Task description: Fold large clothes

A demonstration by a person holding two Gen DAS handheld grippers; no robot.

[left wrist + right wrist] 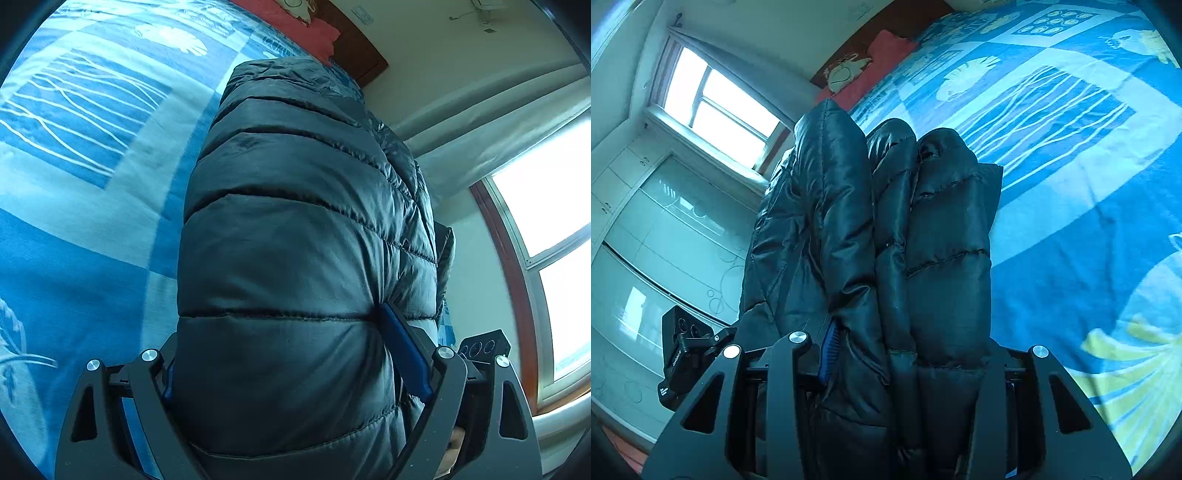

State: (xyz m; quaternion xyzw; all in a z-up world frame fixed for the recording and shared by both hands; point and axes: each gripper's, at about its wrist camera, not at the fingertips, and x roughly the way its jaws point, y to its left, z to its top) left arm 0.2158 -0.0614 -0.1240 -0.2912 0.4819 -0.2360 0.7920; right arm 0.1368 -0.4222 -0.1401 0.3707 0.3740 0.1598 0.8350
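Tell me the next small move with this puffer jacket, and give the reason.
Probably carry the bundle over the bed and lower it flat. The dark puffer jacket fills both views: the left gripper clamps a thick quilted fold, the right gripper pinches several bunched layers. In both views it seems held up above the blue patterned bedspread, so the fold likely cannot settle until it is laid down.

One dark quilted puffer jacket (295,236), bunched into three padded folds (945,236) in the right wrist view. One blue bedspread (92,147) with white leaf and line prints. One red pillow (886,51). One bright window (713,110). Two black two-finger grippers (295,369) (905,354), one per view.
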